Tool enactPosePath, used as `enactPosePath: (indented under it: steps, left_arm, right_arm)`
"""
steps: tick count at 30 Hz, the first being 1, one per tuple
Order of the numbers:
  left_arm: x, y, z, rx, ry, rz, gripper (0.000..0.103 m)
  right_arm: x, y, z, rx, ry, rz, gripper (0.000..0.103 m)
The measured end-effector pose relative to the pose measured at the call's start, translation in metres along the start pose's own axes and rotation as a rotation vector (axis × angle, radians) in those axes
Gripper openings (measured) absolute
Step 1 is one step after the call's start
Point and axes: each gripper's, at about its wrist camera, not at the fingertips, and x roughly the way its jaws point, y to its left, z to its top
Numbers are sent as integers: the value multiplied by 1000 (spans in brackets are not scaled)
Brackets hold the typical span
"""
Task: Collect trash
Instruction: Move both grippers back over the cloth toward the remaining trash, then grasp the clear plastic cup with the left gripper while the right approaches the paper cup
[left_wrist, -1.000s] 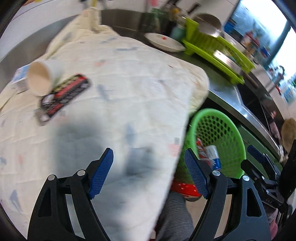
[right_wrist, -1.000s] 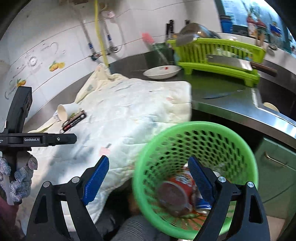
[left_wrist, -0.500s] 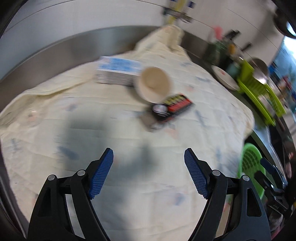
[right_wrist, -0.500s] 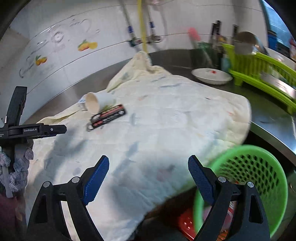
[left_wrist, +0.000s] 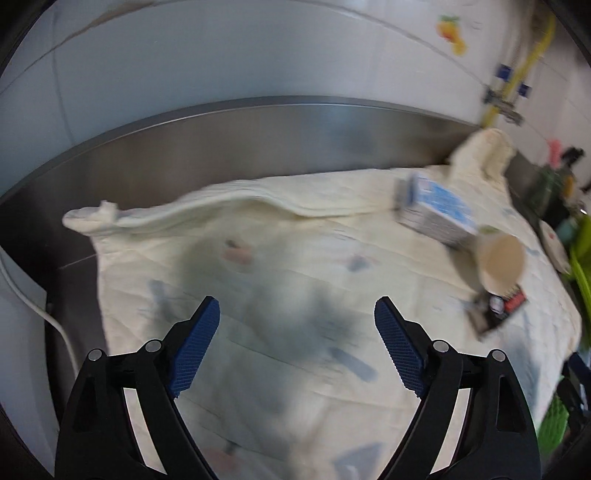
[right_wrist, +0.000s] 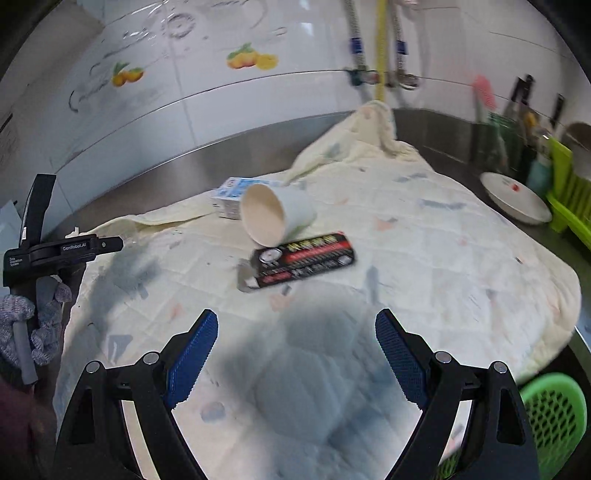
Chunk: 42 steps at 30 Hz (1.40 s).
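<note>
A white paper cup (right_wrist: 275, 216) lies tipped on its side, mouth toward my right gripper's camera, on a cream quilted cloth (right_wrist: 424, 266) spread over a steel kitchen counter (right_wrist: 439, 129). Its rim rests against a flat black-and-red printed carton (right_wrist: 304, 264) lying just in front of it; a small blue-and-white carton (right_wrist: 231, 195) lies behind, touching the cup. My right gripper (right_wrist: 295, 354) hangs over bare cloth near the black carton, blue pads spread wide, nothing between them. My left gripper (left_wrist: 297, 343) points at the cloth's far-left part, well apart from the litter; its jaws have just been opening and hold nothing. A green plastic mesh basket (right_wrist: 554, 413) sits below the counter edge at lower right. A white shallow bowl (right_wrist: 515, 203) stands on the steel beyond the cloth.
</note>
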Motion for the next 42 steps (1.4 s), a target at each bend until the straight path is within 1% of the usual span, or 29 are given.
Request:
enactPosePath:
  steps: [3,4,6,9,16,20,24,29,31,37,39,42]
  left_arm:
    - [10,9,6,2,-20,42,85]
    - [13,9,6,11,-22,58,85]
    - [20,8,9,23,-18,68,85]
    - [33,3,14,52,-25,116,85]
    - [55,4,22,28,2,140,85]
    - [62,0,25,39,-11,170,85]
    - [70,3,29,16,-1,177,85]
    - [74,7,34,-1,-4,175,83]
    - [74,8,36,-12,-5,172,80]
    - [75,11,39,-32,-8,153,70]
    - [77,13,43,-35,-9,147,63]
    - [75,12,43,-39,-9,143,63]
  right_arm:
    - [16,11,11,-26,10,16,84]
    - [20,13,13,-35,11,16,84]
    - [30,20,21,-57,14,12,84]
    - [43,27,29,-80,20,12,84]
    - [69,36,46,-103,21,9,84]
    - [81,38,54,-105,18,2,84]
    - [96,40,61,-106,26,-14,84]
    - [117,47,71,-152,35,-72,84]
    - [127,51,75,-175,45,-105,84]
    - [151,57,78,-215,70,-151,84]
    - [157,61,79,-235,71,-180,84]
    - [164,62,81,-244,77,-200,84]
